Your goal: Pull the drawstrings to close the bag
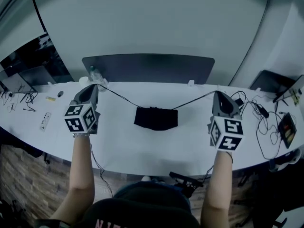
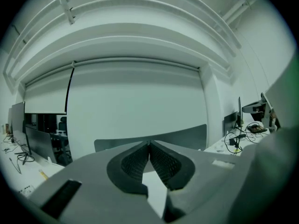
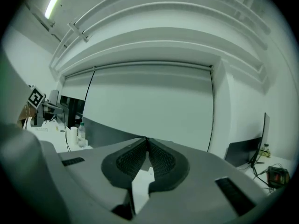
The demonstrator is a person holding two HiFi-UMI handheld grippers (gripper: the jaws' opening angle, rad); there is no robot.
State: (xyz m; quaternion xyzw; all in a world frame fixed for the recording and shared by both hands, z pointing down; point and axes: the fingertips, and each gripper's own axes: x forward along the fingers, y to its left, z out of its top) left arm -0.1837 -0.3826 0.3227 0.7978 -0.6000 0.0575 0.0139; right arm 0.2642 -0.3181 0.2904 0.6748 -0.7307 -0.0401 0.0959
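Pale grey wall closes off the far side of the room, and below it a long white bench (image 1: 142,146) curves from left to right. Along its back edge stands a dark grey partition panel (image 1: 147,68). A person sits at the front edge, bare forearms stretched over the bench. Loose black cables (image 1: 263,122) sprawl near the right end.

About the middle of the bench, a little nearer the back edge than the front, lies a small black fabric bag (image 1: 156,118), bunched and wrinkled. The left gripper (image 1: 96,86) is held over the left part of the bench and the right gripper (image 1: 217,93) over the right part, well apart, with the bag between them.

From the bag's top left corner the left drawstring (image 1: 118,96), a thin black cord, runs straight to the left gripper's tip. The right drawstring (image 1: 192,101) does likewise from the top right corner. Each gripper's jaws are pressed together at the tips, pinched on its cord.

A white power strip (image 1: 45,120) lies near the left end. A clear plastic bottle (image 1: 95,73) stands by the back edge, just behind the left gripper.
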